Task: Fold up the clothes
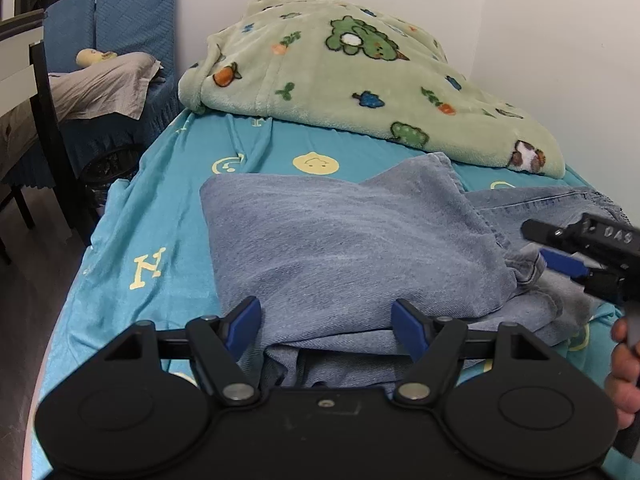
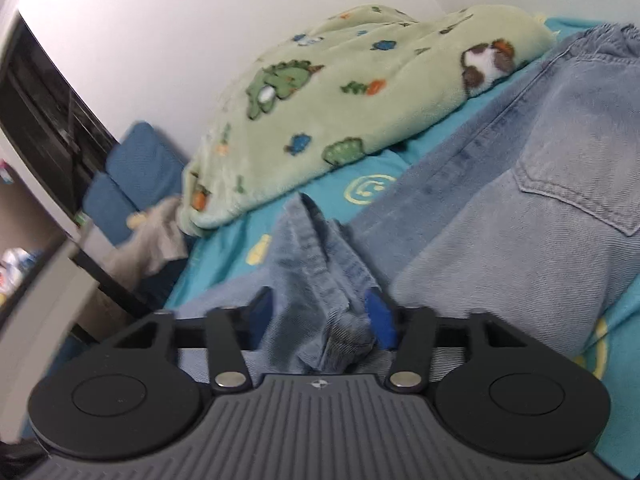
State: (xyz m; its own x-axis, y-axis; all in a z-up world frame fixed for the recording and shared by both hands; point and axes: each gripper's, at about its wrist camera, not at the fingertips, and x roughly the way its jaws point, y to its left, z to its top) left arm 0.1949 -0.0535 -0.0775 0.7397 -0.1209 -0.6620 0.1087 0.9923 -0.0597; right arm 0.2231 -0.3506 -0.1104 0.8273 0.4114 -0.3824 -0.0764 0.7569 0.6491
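A pair of light blue jeans (image 1: 344,248) lies partly folded on the teal bed sheet (image 1: 132,240). My left gripper (image 1: 326,322) is open, its blue pads on either side of the near fold edge, with the denim passing between them. My right gripper (image 1: 560,256) comes in from the right in the left wrist view. In the right wrist view my right gripper (image 2: 320,312) has a bunched wad of the jeans (image 2: 500,208) between its blue pads, which are fairly wide apart around it. A back pocket (image 2: 576,188) faces up at the right.
A green fleece blanket (image 1: 360,84) with cartoon prints is heaped at the head of the bed against the white wall. A blue chair (image 1: 120,28) with grey cloth and a dark table frame (image 1: 44,120) stand left of the bed. The person's hand (image 1: 624,372) is at the right edge.
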